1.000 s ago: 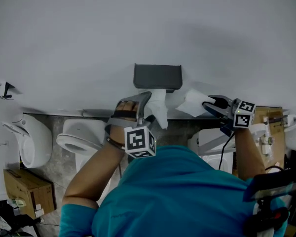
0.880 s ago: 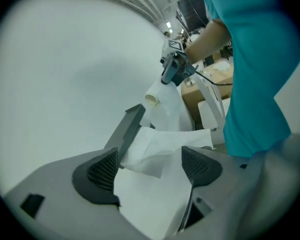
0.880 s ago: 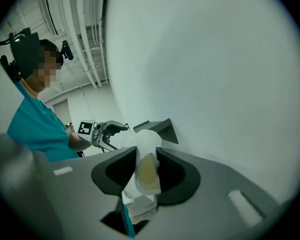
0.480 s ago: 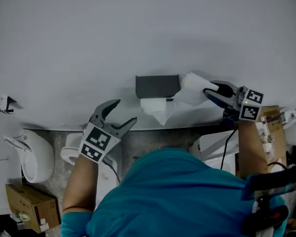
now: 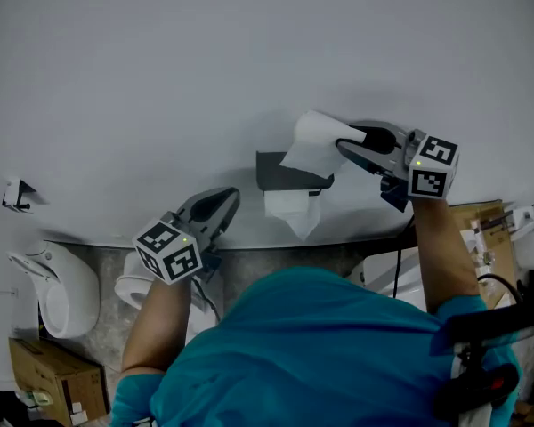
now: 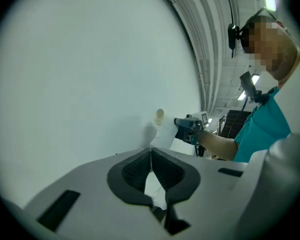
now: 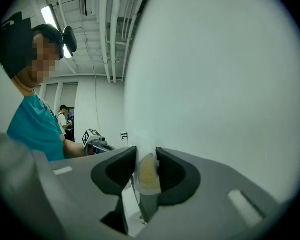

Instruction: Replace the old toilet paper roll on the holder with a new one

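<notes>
- Nearest, low on the left: left gripper [image 5: 224, 201], fingers just closed flat together with nothing between them. Aimed level at the bare wall [image 5: 160, 78] just left of the holder [image 5: 289, 169]. Seemingly finished with its part and parked clear of the work.
- Higher, on the right: right gripper [image 5: 345, 141], fingers narrowed onto a thin toilet paper roll [image 5: 313, 142], pinching the tan cardboard core between the pads, with a loose sheet draped off it. Held at the holder's top right corner, close to the wall, probably to keep it out of the way of the mount.
- Farther, fixed to the wall: the dark holder, with a white roll [image 5: 283, 205] hanging under its cover and a tail of paper pointing down.
- Judging by its thinness, probably the old roll in the grip and the new one already seated on the holder; not certain from these views.
</notes>
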`<state>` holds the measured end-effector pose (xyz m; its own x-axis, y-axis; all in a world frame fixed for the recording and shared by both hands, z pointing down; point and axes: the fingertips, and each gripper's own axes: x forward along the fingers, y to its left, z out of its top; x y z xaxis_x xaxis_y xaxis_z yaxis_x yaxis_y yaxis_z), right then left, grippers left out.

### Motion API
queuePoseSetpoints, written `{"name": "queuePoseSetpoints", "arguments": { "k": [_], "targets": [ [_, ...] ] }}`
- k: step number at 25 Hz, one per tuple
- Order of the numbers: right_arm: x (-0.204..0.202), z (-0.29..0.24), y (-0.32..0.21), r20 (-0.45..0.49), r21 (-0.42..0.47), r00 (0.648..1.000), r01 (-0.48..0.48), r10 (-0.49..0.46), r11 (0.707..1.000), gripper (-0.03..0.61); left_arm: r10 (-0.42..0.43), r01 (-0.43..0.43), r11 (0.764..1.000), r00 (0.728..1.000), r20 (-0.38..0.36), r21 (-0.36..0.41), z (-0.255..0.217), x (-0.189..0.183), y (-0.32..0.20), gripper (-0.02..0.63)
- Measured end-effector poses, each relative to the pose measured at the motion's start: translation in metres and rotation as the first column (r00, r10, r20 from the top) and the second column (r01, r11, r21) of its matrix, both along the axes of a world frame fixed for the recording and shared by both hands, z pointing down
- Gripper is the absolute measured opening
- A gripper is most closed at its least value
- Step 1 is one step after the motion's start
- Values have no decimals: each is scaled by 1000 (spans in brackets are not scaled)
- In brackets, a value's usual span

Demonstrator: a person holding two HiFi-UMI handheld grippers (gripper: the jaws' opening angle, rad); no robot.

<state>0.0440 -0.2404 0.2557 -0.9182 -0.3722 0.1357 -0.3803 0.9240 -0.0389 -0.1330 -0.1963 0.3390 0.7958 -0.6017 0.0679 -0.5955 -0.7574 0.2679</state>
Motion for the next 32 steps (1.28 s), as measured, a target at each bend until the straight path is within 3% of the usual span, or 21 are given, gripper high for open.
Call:
{"name": "queuePoseSetpoints", "arguments": {
  "k": [4,11,26,30,32],
  "targets": [
    [-24,6,-5,-37,-9,999,38,-38,999,121,27,-27,999,999,-30,-17,4,2,3,15],
    [-39,29,-13,-290,41,956,68,-54,997,121,27,-28,999,999,-30,-39,9,-6,-1,15],
    [-45,129,-24,-341,-47,935,83,-94,995,135,35,-45,992,996,-81,-115,27,-4,6,15],
    [-45,137,-28,-368,-41,926,71,-81,997,169,43,-53,991,995,-86,-123,27,-1,8,15],
    [-44,141,-30,-419,-19,906,58,-61,998,218,44,-56,990,995,-92,-126,27,0,8,15]
  ]
}}
